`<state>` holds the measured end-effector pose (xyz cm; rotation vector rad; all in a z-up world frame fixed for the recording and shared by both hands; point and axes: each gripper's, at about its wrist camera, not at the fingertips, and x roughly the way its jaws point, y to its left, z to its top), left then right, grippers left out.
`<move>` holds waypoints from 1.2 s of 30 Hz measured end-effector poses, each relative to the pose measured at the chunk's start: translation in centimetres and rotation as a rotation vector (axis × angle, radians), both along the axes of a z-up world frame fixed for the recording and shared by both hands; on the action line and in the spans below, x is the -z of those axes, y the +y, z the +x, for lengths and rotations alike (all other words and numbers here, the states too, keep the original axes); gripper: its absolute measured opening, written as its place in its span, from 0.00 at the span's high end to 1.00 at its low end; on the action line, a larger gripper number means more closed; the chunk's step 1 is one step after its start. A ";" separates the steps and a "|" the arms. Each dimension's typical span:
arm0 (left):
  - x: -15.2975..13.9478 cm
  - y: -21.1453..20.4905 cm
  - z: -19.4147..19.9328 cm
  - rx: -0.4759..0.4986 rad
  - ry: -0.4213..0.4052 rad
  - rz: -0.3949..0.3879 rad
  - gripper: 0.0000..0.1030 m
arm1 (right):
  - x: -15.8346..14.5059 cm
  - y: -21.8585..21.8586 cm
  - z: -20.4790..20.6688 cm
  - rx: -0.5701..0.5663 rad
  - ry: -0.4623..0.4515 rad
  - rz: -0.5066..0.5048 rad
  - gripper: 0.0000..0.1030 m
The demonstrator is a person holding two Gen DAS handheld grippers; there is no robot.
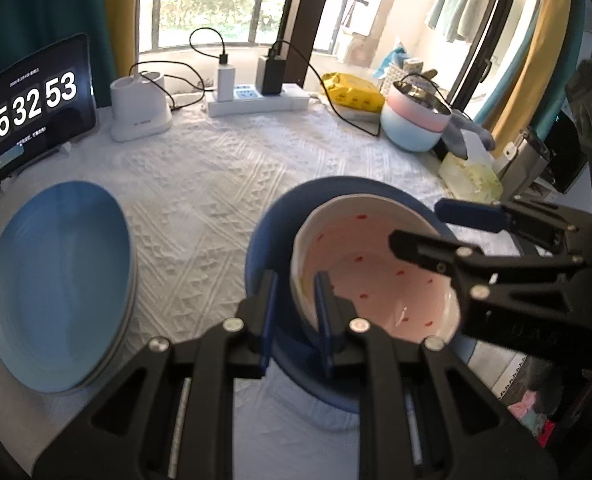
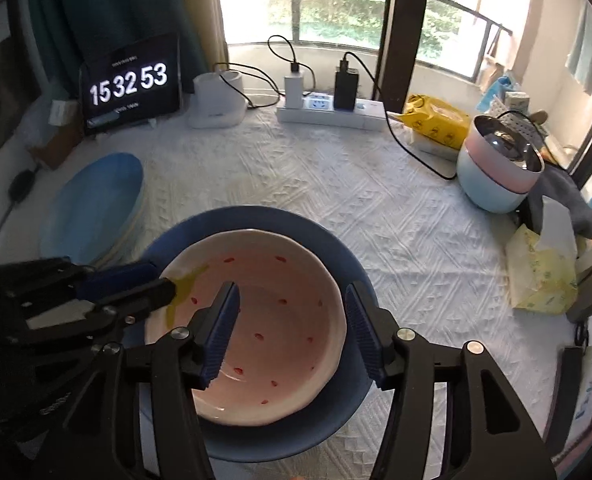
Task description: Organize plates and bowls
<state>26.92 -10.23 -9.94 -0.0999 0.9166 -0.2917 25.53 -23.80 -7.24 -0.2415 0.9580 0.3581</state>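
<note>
A white bowl (image 1: pixel 375 264) (image 2: pixel 288 340) with a pink inside and red specks sits inside a wider dark blue bowl (image 1: pixel 272 232) (image 2: pixel 256 216) on the white tablecloth. My left gripper (image 1: pixel 296 280) (image 2: pixel 162 279) is shut on the white bowl's left rim, one finger inside and one outside. My right gripper (image 2: pixel 292 290) (image 1: pixel 415 222) is open over the bowl's right side; its left finger hangs inside the bowl, and its right finger stands just outside the rim. A stack of light blue plates (image 1: pixel 60 280) (image 2: pixel 96 204) lies to the left.
Nested pink and light blue bowls (image 1: pixel 411 128) (image 2: pixel 491 184) with a steel one on top stand at the back right. A tissue pack (image 1: pixel 471 172), yellow packet (image 1: pixel 351 92), power strip (image 1: pixel 256 100), white holder (image 1: pixel 140 108) and clock tablet (image 1: pixel 32 108) line the table's far side.
</note>
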 end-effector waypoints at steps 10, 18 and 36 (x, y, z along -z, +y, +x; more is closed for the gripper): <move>0.0 -0.1 0.0 0.008 0.004 0.004 0.81 | 1.0 -1.6 0.4 0.046 -0.020 -0.013 0.44; -2.2 0.1 -1.2 0.006 -0.053 0.011 0.81 | 0.6 -3.0 -0.1 0.059 -0.023 0.051 0.43; -2.6 2.9 -1.2 -0.079 -0.110 0.074 0.52 | -2.3 -8.1 -1.5 0.157 -0.116 0.130 0.43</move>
